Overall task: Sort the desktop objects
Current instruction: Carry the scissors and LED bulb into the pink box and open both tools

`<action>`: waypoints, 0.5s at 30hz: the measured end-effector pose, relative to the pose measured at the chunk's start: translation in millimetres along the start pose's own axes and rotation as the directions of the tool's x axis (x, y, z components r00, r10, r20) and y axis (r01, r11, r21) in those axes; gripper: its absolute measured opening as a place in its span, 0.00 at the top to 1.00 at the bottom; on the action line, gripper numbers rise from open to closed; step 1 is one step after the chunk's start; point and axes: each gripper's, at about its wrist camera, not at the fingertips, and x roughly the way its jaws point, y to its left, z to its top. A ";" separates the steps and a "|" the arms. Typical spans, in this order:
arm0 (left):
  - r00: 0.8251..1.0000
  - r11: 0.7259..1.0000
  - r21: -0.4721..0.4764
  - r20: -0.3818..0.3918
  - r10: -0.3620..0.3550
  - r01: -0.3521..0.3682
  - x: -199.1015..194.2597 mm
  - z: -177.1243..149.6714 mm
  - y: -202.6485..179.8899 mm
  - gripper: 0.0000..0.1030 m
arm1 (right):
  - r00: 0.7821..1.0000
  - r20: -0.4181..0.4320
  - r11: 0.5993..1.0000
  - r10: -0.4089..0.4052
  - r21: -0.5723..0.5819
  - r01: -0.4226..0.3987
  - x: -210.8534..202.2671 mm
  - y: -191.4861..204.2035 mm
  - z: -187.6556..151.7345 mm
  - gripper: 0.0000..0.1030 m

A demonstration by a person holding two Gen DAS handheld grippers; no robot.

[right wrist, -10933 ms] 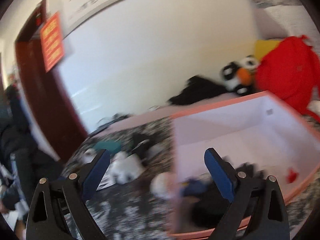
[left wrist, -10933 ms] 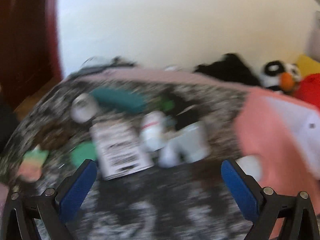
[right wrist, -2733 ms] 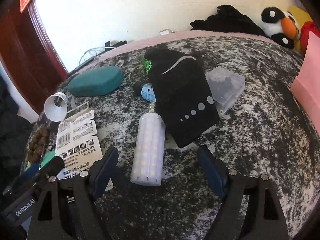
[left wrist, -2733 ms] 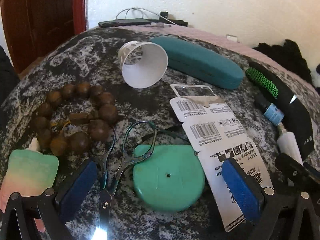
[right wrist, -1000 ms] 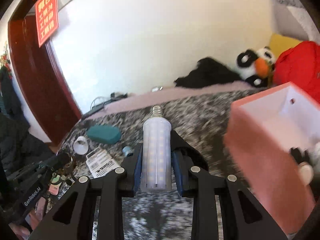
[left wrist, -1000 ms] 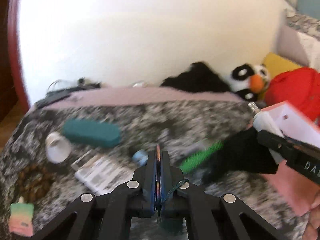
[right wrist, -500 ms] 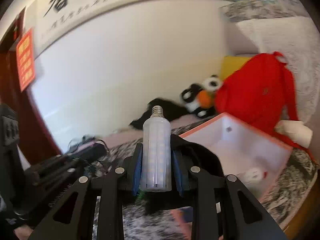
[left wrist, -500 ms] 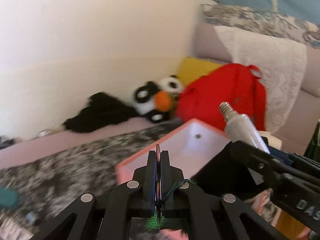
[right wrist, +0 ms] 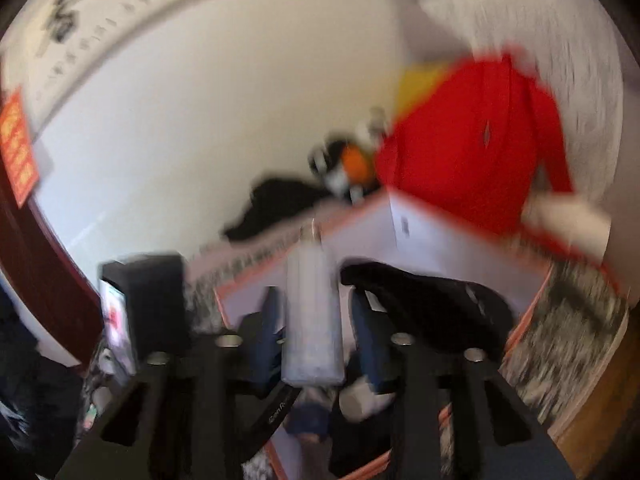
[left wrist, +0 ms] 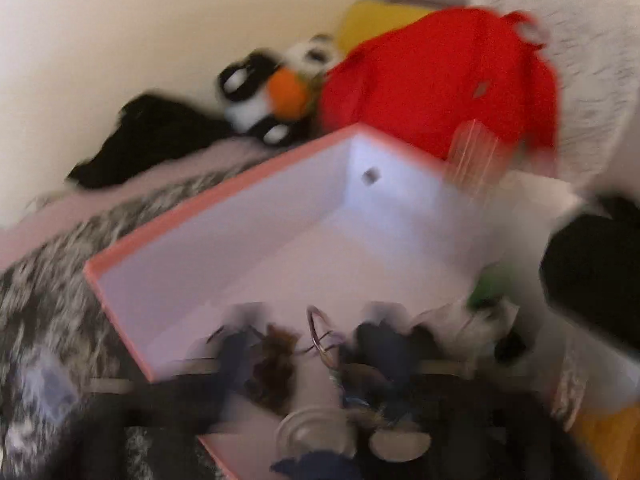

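Both claws are spreading over the pink-rimmed white box (right wrist: 440, 236): the right gripper (right wrist: 316, 332) frees a white corn-style LED bulb (right wrist: 312, 312), light and breakable, best held mid-body; the left gripper (left wrist: 316, 344) drops small metal scissors (left wrist: 320, 332).

right tongs (right wrist: 314, 330) opening | white LED bulb (right wrist: 312, 316) between pads | over pink box (right wrist: 440, 236)

The open box (left wrist: 224, 216) sits on the patterned cover (left wrist: 48, 280). Behind its far corner lies the backpack (left wrist: 440, 76) — the plush toy (left wrist: 272, 92) just left of it, the dark garment (left wrist: 152, 136) farther left.
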 end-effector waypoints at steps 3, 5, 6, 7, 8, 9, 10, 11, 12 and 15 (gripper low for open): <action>0.998 1.000 -0.010 0.053 0.026 -0.025 -12.5 -5.0 9.7 0.13 | 0.998 0.053 0.999 0.021 0.042 -0.023 -8.9 -10.2 2.5 0.28; 0.996 0.999 -0.016 0.083 0.044 -0.043 -23.5 -5.0 13.5 0.10 | 0.990 0.140 0.998 0.022 0.060 -0.030 -27.7 -13.1 5.6 0.18; 0.994 0.999 -0.021 0.099 0.051 -0.050 -29.9 -5.4 16.0 0.10 | 0.983 0.185 0.997 0.024 0.066 -0.037 -37.7 -13.2 6.4 0.17; 0.991 0.998 -0.028 0.117 0.060 -0.057 -38.6 -6.7 19.9 0.09 | 0.977 0.213 0.997 0.029 0.067 -0.044 -45.2 -12.3 6.4 0.16; 0.987 0.997 -0.037 0.137 0.079 -0.075 -47.8 -8.4 23.8 0.08 | 0.974 0.225 0.997 0.031 0.064 -0.046 -49.3 -10.5 6.2 0.16; 0.983 0.994 -0.043 0.153 0.102 -0.097 -55.2 -9.7 26.8 0.07 | 0.972 0.233 0.997 0.032 0.060 -0.047 -52.4 -8.4 6.0 0.16; 0.978 0.992 -0.051 0.169 0.123 -0.116 -62.8 -10.7 30.1 0.07 | 0.970 0.240 0.997 0.033 0.056 -0.048 -55.5 -6.4 5.8 0.16; 0.974 0.990 -0.060 0.182 0.138 -0.129 -70.7 -11.1 33.6 0.05 | 0.969 0.243 0.998 0.031 0.052 -0.045 -57.1 -3.4 4.3 0.16; 0.970 0.988 -0.067 0.192 0.149 -0.138 -77.9 -11.4 37.2 0.04 | 0.970 0.240 0.998 0.031 0.049 -0.044 -57.2 -0.2 3.7 0.16; 0.979 0.990 -0.058 0.151 0.134 -0.127 -82.5 -9.5 43.2 0.01 | 0.973 0.225 0.997 0.047 0.052 -0.060 -55.6 6.7 -0.3 0.16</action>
